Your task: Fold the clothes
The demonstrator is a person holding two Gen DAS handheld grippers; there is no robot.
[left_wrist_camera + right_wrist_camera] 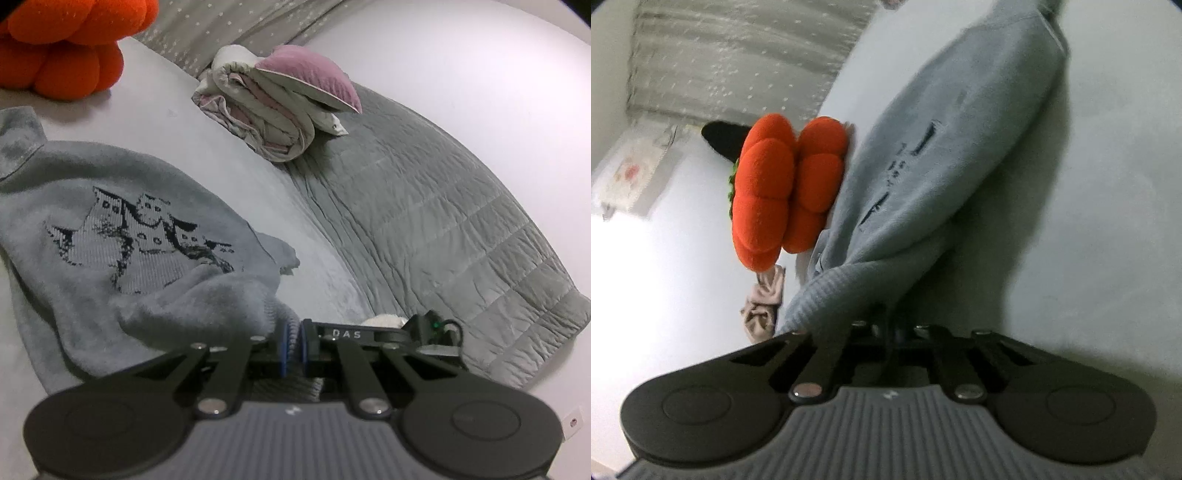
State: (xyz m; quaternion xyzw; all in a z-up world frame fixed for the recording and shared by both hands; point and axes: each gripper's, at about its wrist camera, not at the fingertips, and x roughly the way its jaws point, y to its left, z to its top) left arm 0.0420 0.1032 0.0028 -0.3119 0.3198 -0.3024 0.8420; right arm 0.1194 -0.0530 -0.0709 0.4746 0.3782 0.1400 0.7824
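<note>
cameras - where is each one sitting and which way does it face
Left wrist: sits on the left gripper, facing across the bed toward a rolled quilt; its fingers pinch the grey sweater hem.
Right wrist: sits on the right gripper, rolled sideways, facing along the lifted sweater toward the curtain; its fingers grip ribbed hem.
Shared: the sweater and the orange plush.

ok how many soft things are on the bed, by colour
grey: 2, sweater and quilt
orange: 1, plush
pink and white: 1, folded bundle
total: 4
Both grippers, left and right, are shut on the sweater.
</note>
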